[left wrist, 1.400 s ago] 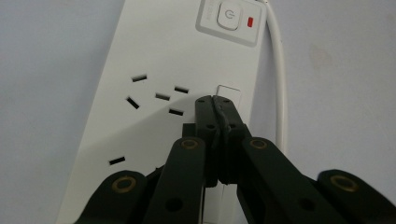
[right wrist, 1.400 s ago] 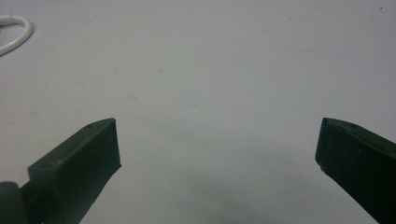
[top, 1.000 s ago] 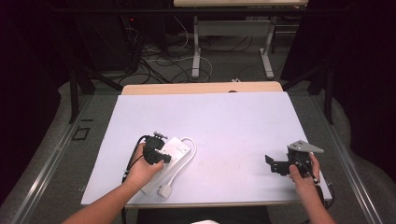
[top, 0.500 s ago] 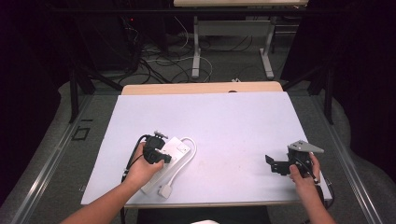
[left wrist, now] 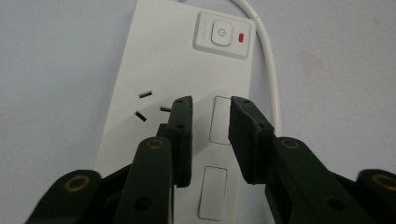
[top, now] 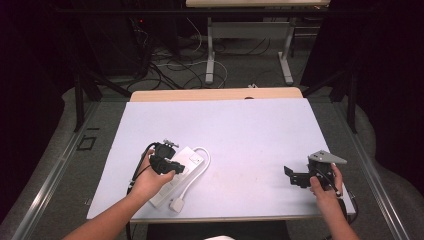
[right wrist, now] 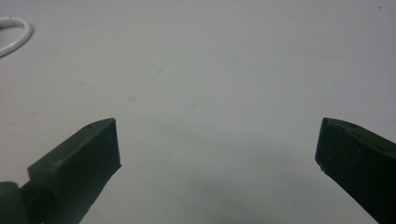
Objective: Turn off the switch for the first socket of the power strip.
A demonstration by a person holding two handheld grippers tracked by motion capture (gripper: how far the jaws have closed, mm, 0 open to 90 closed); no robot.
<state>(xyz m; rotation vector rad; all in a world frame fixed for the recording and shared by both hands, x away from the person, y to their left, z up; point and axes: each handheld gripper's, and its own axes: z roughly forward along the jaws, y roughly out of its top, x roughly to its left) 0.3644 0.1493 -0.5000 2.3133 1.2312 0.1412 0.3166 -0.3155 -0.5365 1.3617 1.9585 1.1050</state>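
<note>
Two grippers: your left gripper [left wrist: 210, 119] hovers part-open over the power strip [left wrist: 187, 88], jaws straddling a covered socket. Your right gripper [right wrist: 217, 144] gapes wide, empty, the strip well apart; its cord [right wrist: 11, 35] is cut off.

One high camera, two riding on the grippers

The high view looks forward and down on the table [top: 240, 125]; the left gripper view sits close above the power strip [left wrist: 187, 70] — the right gripper view faces bare tabletop, catching the strip's cord [right wrist: 14, 35] — shared with the high view.
</note>
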